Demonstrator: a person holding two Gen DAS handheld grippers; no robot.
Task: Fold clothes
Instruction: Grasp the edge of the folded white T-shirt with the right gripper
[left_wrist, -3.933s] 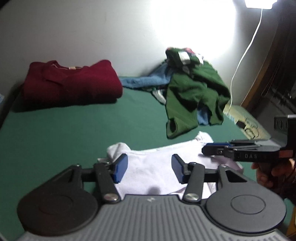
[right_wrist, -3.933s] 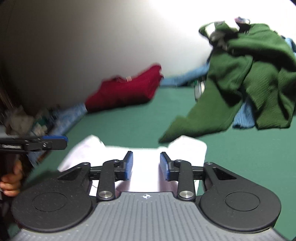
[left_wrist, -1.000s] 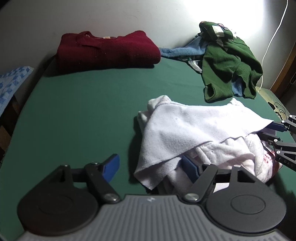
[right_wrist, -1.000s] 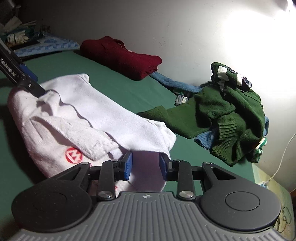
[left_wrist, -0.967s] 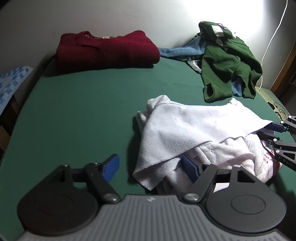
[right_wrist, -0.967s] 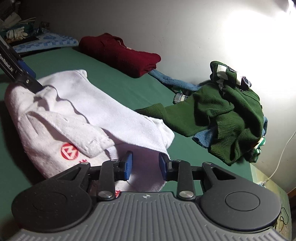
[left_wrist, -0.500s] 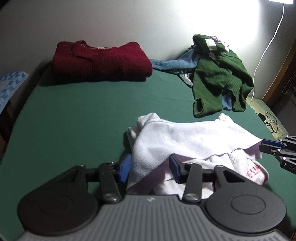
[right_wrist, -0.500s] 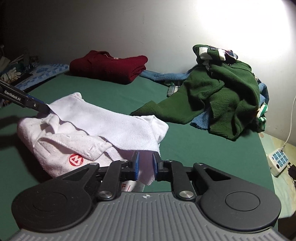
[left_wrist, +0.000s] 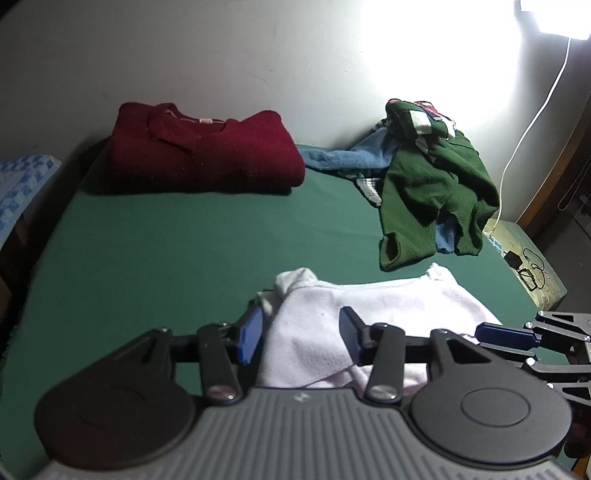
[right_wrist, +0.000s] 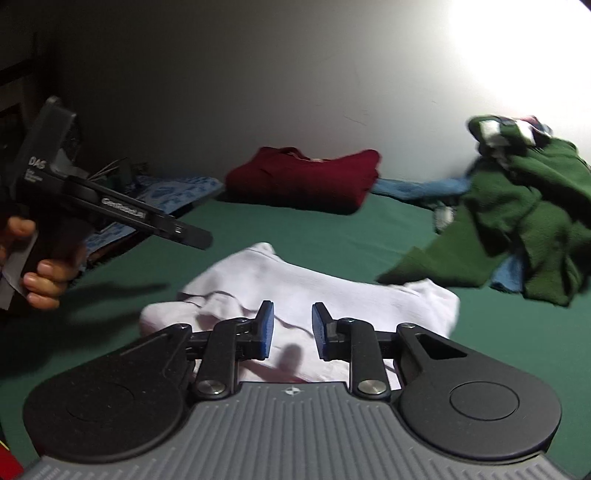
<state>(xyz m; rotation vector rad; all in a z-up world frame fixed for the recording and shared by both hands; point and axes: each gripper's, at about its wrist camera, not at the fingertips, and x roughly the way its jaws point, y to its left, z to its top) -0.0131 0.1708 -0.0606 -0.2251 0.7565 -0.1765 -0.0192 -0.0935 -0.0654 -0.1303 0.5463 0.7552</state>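
White shirt (right_wrist: 303, 291) sits folded at lower centre on the green table (left_wrist: 166, 236); my right gripper (right_wrist: 291, 328) is opening, nothing pinched, hovering above it; left gripper (left_wrist: 299, 332) opening too, cloth between but unclamped; I reckon both are releasing the finished fold; red sweater (left_wrist: 203, 147) lies folded upper left.

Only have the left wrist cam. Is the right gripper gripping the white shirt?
Observer: No. In the right wrist view the right gripper has its jaws opening with nothing between them; the shirt lies flat on the table beneath.
Operator: Is my left gripper clear of the shirt?
Observer: Yes. The left gripper hangs in the air beside the shirt, not touching it, jaws opening with nothing between them.
Operator: How is it held?
Observer: A hand wraps its handle at the picture's left edge.
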